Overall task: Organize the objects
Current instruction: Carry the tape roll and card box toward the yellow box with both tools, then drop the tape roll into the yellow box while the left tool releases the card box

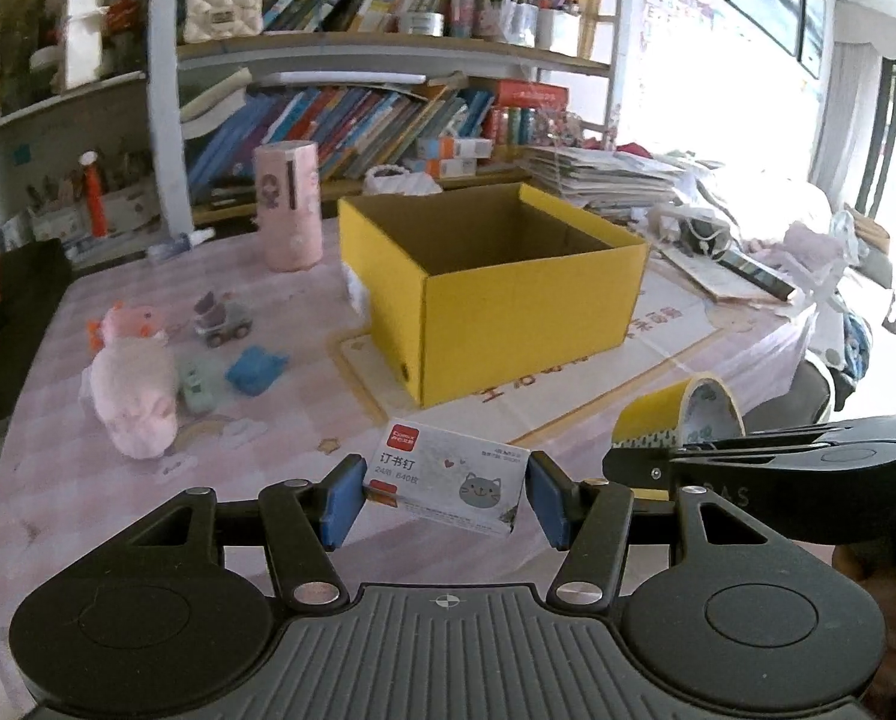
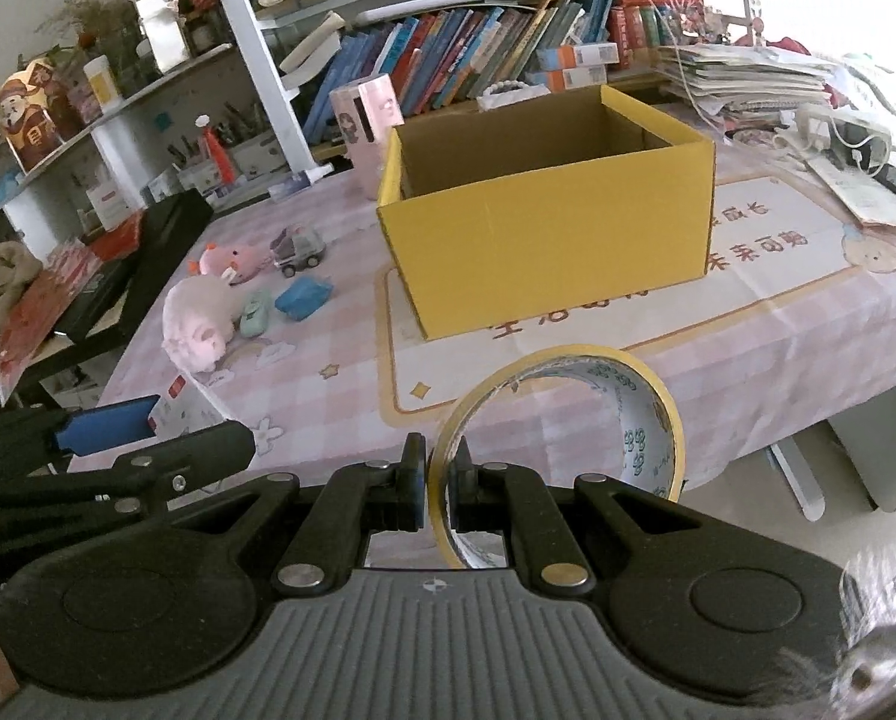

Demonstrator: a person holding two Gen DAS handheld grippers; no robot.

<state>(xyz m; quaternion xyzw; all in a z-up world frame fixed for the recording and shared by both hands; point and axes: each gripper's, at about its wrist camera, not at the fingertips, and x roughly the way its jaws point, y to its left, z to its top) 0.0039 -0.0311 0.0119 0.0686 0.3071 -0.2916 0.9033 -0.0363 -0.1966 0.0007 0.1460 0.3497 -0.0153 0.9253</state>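
My left gripper (image 1: 444, 495) is shut on a white staples box (image 1: 451, 487) with a grey cat drawing, held above the near table edge. My right gripper (image 2: 437, 483) is shut on the wall of a yellow tape roll (image 2: 574, 420), also lifted; the roll shows in the left wrist view (image 1: 679, 414) to the right. An open, empty yellow cardboard box (image 1: 496, 276) (image 2: 544, 204) stands ahead on the table. The left gripper (image 2: 105, 432) with the staples box shows at the left of the right wrist view.
On the pink checked tablecloth (image 2: 327, 372), left of the box, lie a pink plush pig (image 1: 132, 396), a smaller pink plush (image 1: 126, 324), a toy car (image 1: 222, 324), a blue toy (image 1: 255, 369) and a green toy (image 1: 195, 384). A pink cylinder (image 1: 285, 204) stands behind. Bookshelves and paper stacks at back.
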